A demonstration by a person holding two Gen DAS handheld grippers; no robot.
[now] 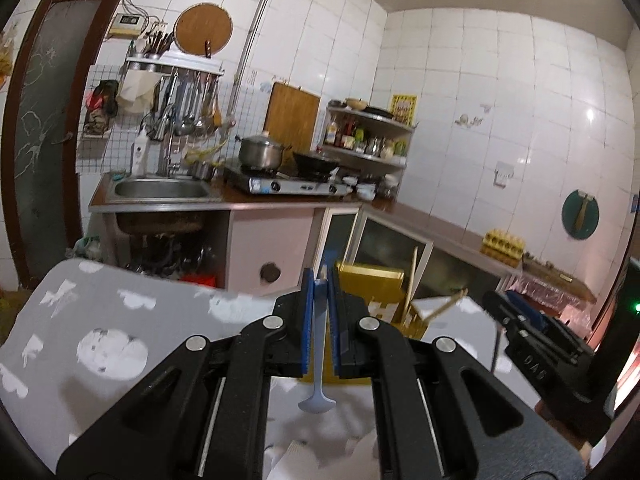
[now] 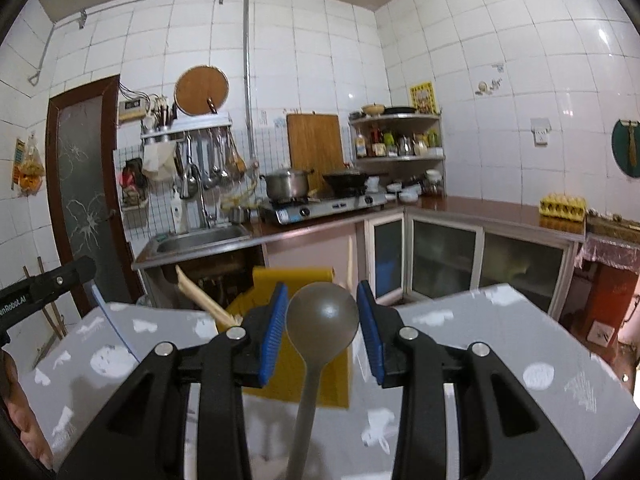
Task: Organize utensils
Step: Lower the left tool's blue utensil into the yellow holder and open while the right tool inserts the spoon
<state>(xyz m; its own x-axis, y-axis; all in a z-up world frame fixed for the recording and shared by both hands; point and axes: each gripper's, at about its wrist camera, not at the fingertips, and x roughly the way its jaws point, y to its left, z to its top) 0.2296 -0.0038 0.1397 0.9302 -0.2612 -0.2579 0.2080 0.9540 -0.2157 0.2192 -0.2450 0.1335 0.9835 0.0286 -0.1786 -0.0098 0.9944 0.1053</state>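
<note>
**Two grippers, one spoon in each**

Closest of all, the left gripper (image 1: 320, 300) has its blue pads squeezed tight on a thin pale blue spoon (image 1: 319, 376). The spoon hangs down between the pads with its small bowl at the bottom. The top of its handle is blurry and hard to see.

The right gripper (image 2: 322, 320) has its pads part way apart, one on each side of the round bowl of a grey spoon (image 2: 322, 316). The pads sit close against the bowl and look like they are pinching it, but the touch is hard to make out. The handle runs down and is cut off at the bottom edge.

Just behind both grippers is a grey table (image 2: 500, 320) with white patches. On it stands one yellow holder (image 2: 292, 280) with some pale wooden sticks (image 2: 204, 300) poking out. The grippers hide most of the holder, so I cannot count the sticks.

Far back is a kitchen counter with one sink (image 2: 200, 242), one stove (image 2: 324, 206) with one silver pot (image 2: 286, 184) and one dark wok (image 2: 344, 180), and one yellow egg tray (image 2: 562, 205).
</note>
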